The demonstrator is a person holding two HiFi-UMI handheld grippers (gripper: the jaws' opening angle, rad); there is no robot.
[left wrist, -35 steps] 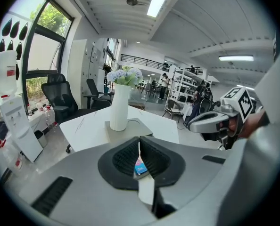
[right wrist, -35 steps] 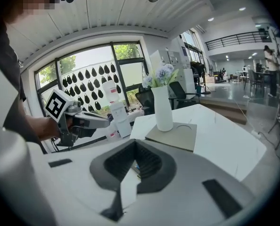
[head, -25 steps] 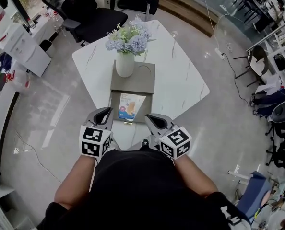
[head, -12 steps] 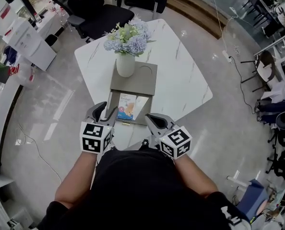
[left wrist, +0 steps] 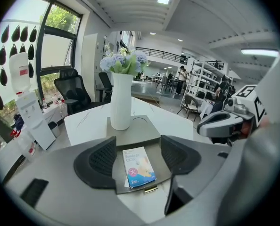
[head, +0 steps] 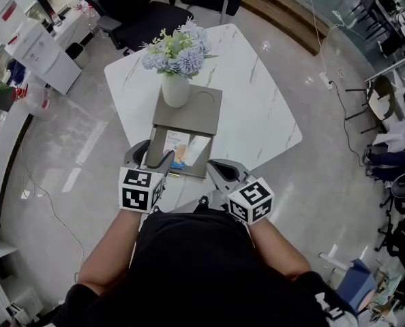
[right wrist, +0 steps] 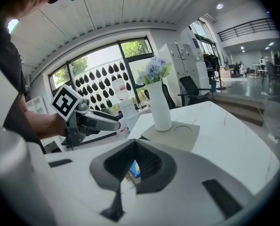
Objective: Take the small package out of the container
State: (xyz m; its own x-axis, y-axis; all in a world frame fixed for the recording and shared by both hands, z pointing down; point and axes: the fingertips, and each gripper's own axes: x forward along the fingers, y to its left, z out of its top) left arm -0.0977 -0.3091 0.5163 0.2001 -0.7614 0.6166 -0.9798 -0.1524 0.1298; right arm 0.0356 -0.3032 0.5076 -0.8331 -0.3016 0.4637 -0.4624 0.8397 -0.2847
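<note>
A small blue-and-white package (left wrist: pixel 139 167) lies flat in the near half of a flat grey container (head: pixel 201 114) on a white marble worktop (head: pixel 257 101). A white vase (head: pixel 175 90) of pale blue flowers (head: pixel 177 50) stands upright on the container's far half. The left tool (left wrist: pixel 138 142) points down at the container's near left corner; its jaws have just been opening and now stand wide, with the package in line with the gap but untouched. The right tool (right wrist: pixel 136 147) sits just off the near right corner, jaw tips together and holding nothing. Black office chairs (head: pixel 138 12) stand beyond the worktop.
</note>
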